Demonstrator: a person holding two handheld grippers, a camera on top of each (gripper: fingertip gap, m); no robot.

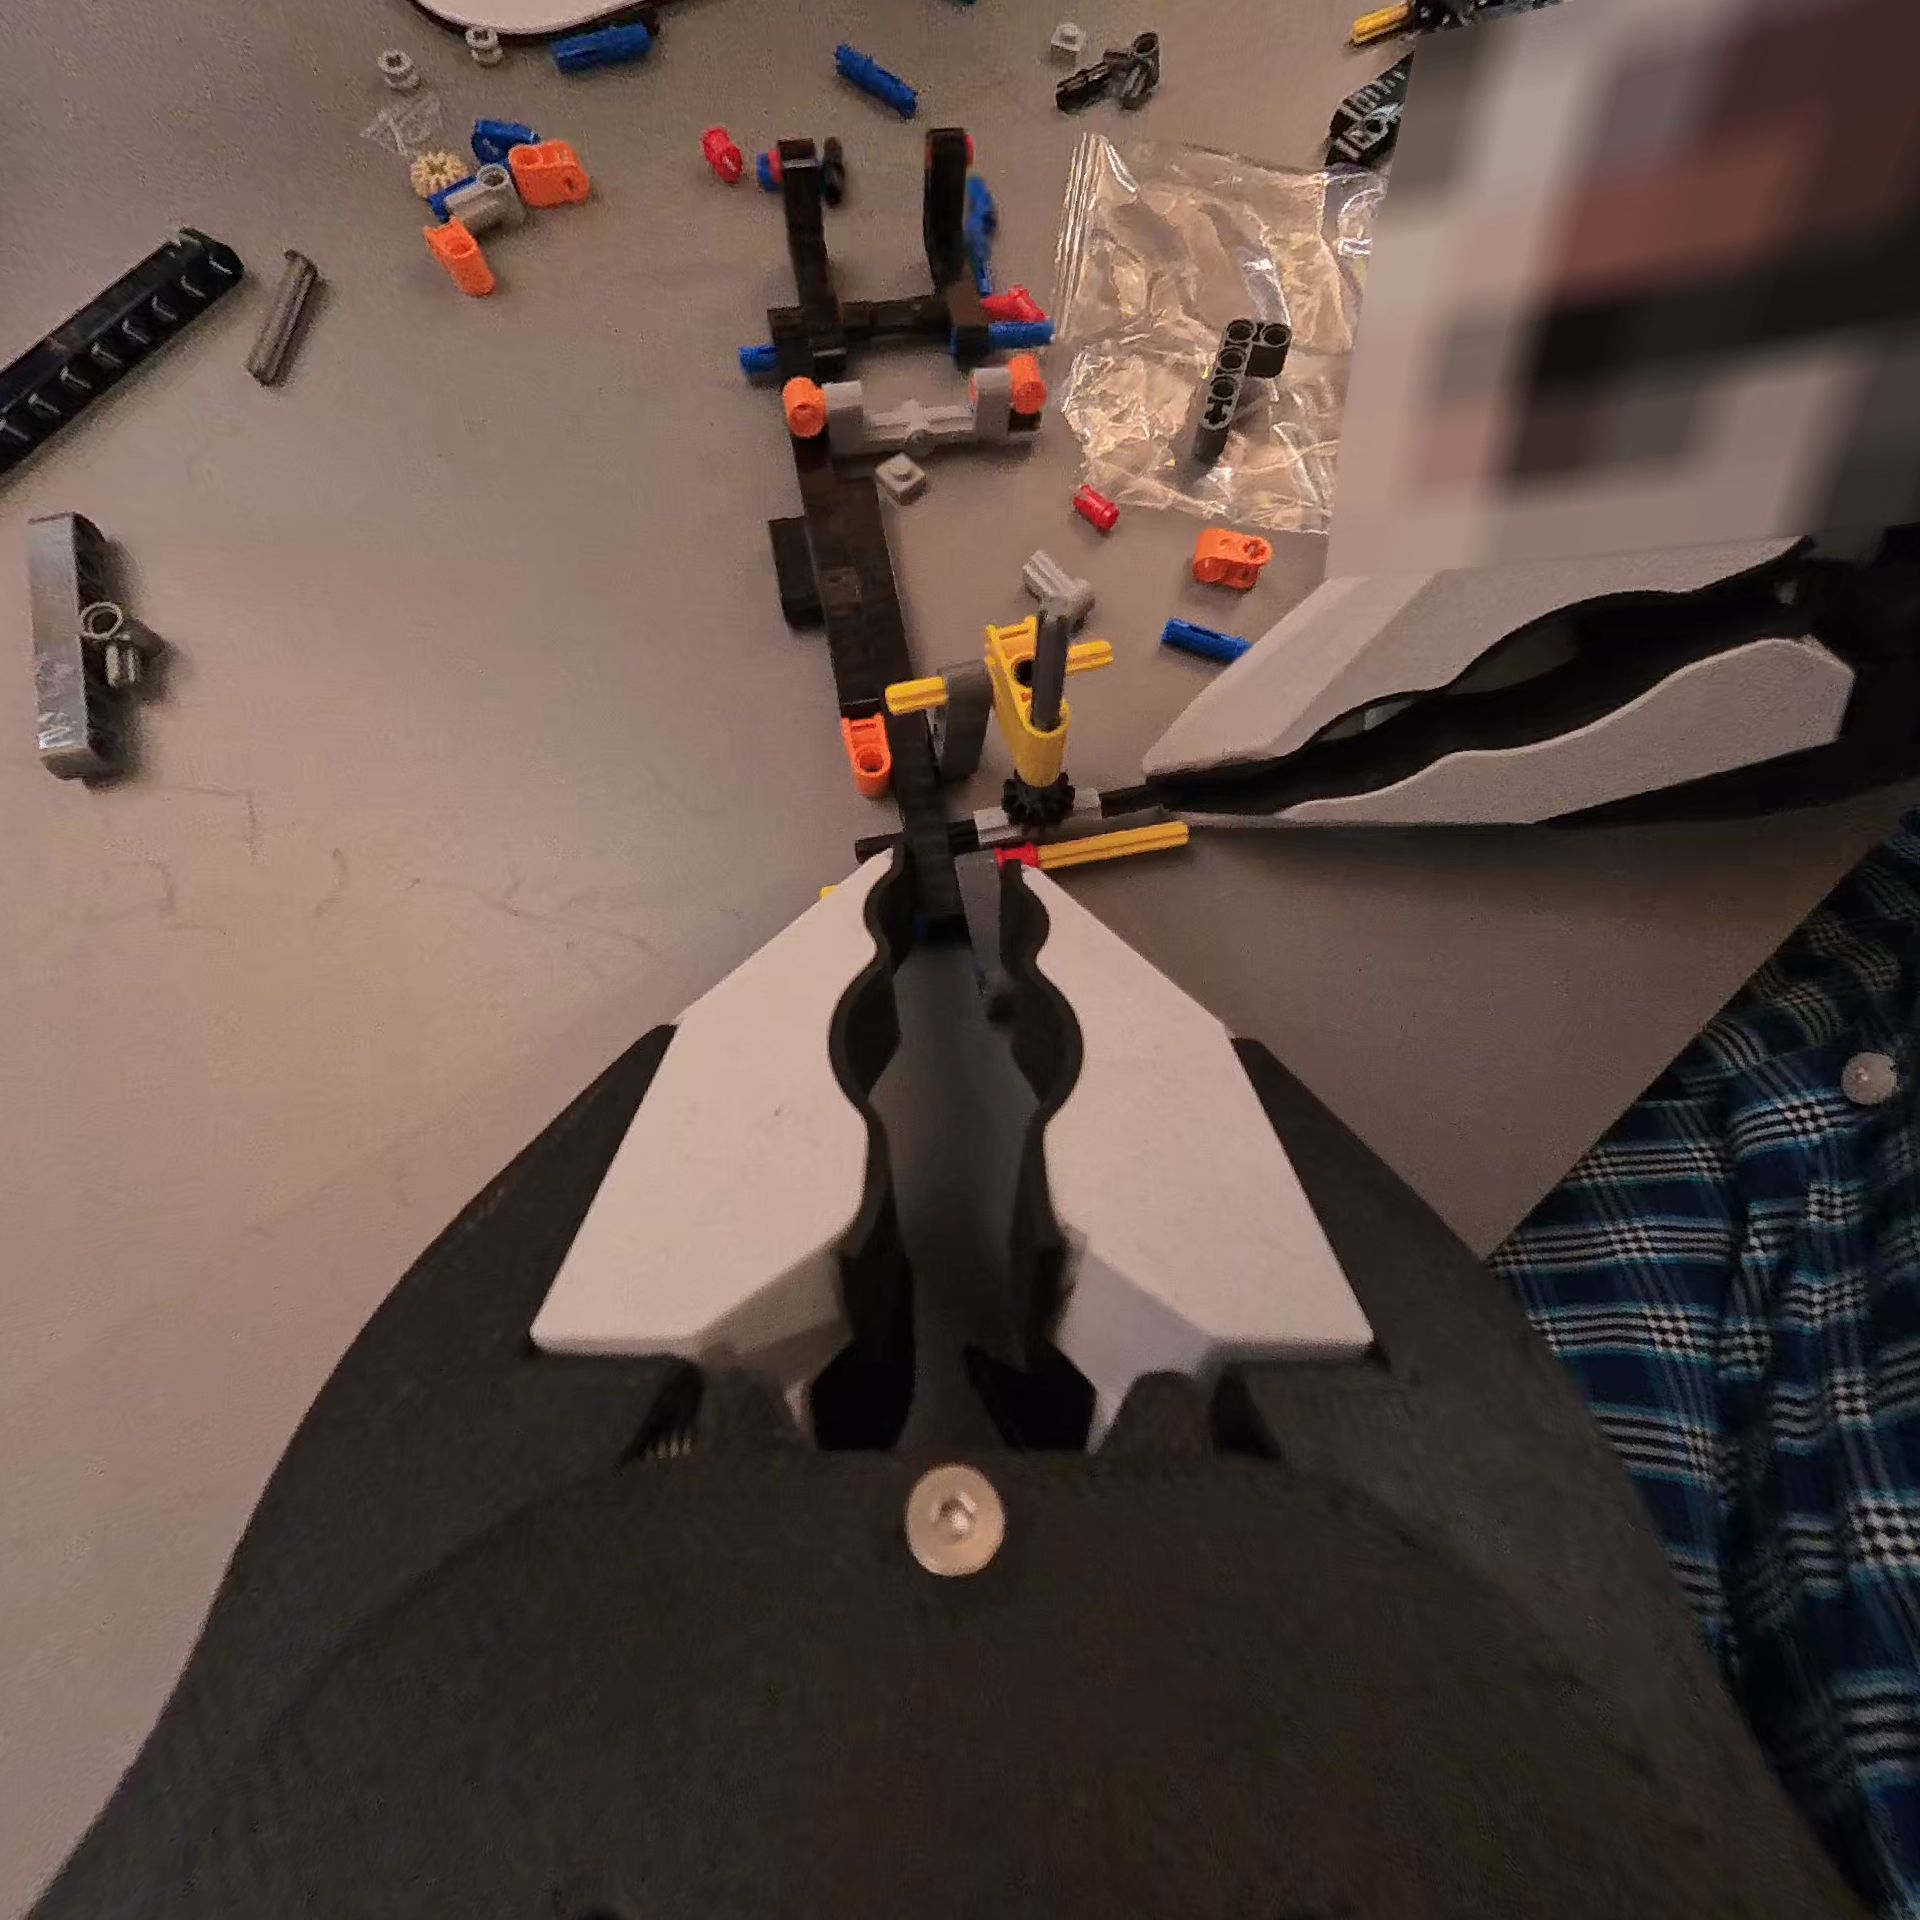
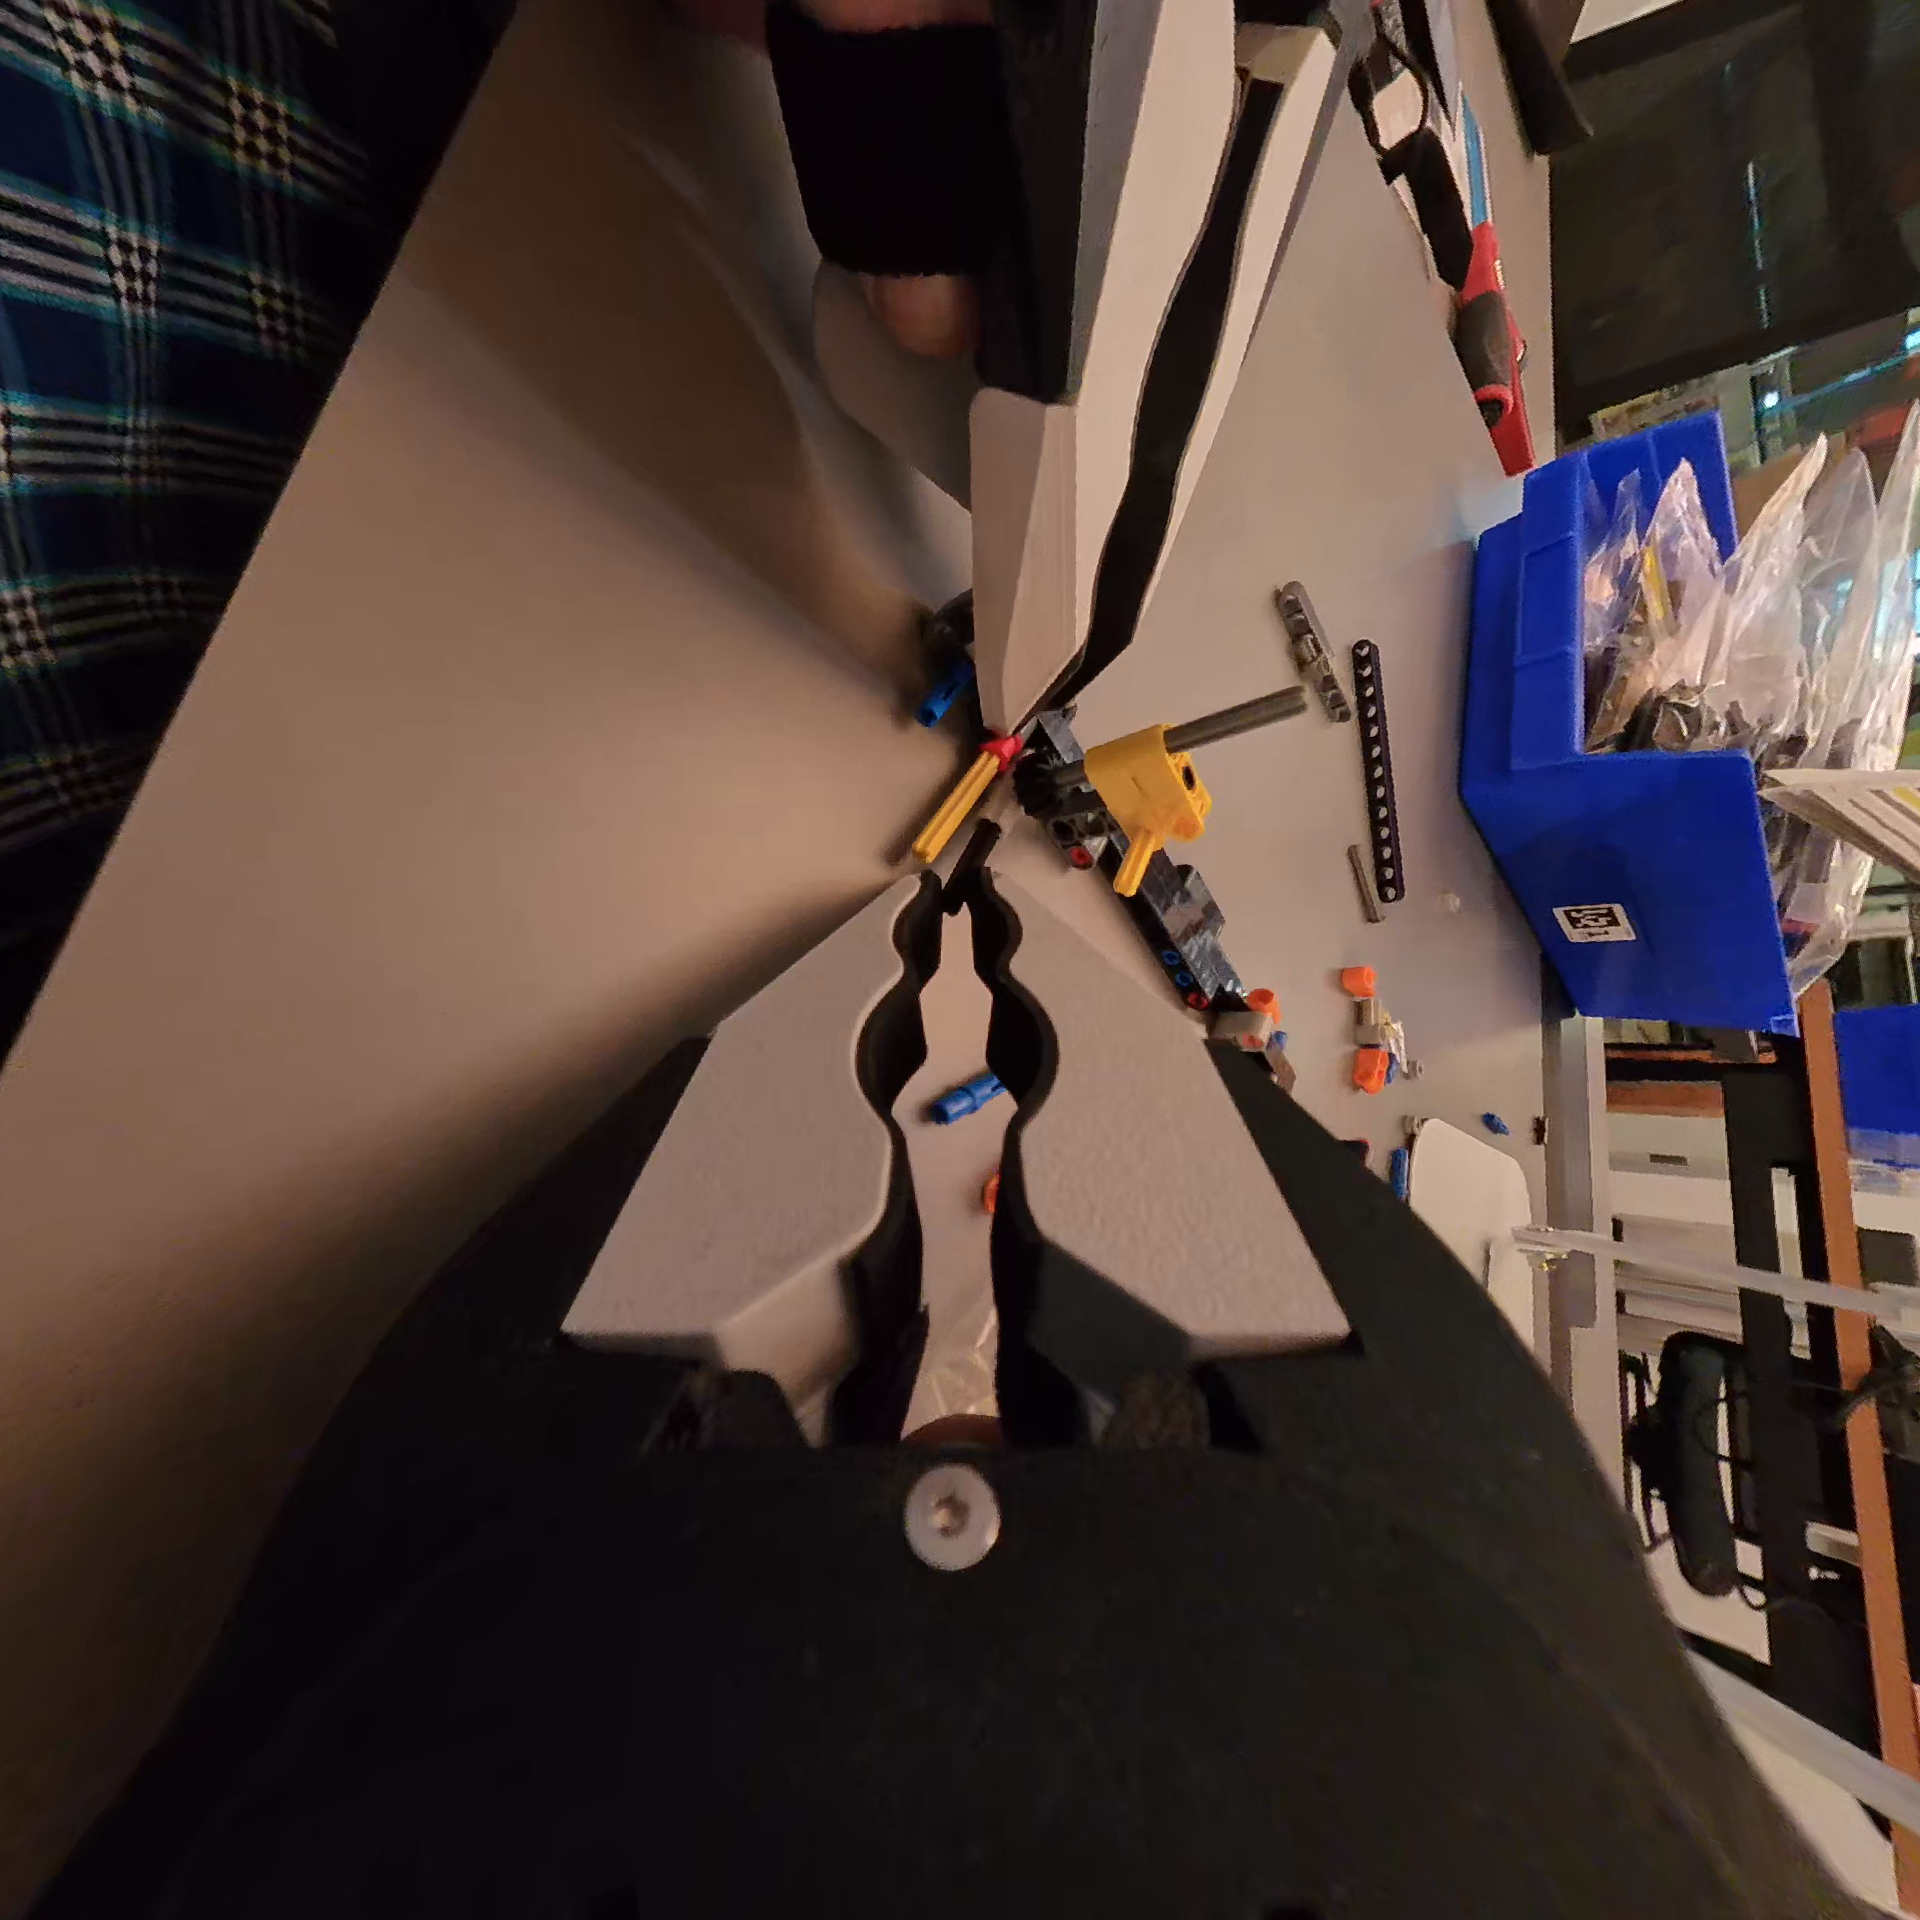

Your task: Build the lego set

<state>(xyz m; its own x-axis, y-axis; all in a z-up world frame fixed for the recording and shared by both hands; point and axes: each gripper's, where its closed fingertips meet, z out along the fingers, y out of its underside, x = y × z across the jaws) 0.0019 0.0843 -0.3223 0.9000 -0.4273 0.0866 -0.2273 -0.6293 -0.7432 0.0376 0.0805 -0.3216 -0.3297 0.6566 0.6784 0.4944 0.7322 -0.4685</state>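
Note:
The long black lego frame (image 1: 852, 582) lies on the table, with a yellow block (image 1: 1023, 707), a grey axle and orange connectors on it. My left gripper (image 1: 951, 883) is shut on the frame's near end. My right gripper (image 1: 1158, 795) comes in from the right, shut on a thin black axle (image 1: 1127, 798) that runs into a small black gear (image 1: 1037, 802). A yellow axle (image 1: 1112, 844) sticks out just beside it. In the right wrist view, the right gripper (image 2: 956, 888) pinches the black axle (image 2: 977, 842), and the left gripper (image 2: 1003, 727) holds the frame (image 2: 1195, 925) from above.
Loose orange connectors (image 1: 545, 171), blue pins, a long black beam (image 1: 104, 332) and a grey beam (image 1: 62, 644) lie around. A clear plastic bag (image 1: 1195, 332) lies at the right. A blue bin (image 2: 1621, 810) with bagged parts stands beyond. A person's plaid shirt (image 1: 1766, 1299) is at the table edge. About 4 cm separates my left fingertips from my right.

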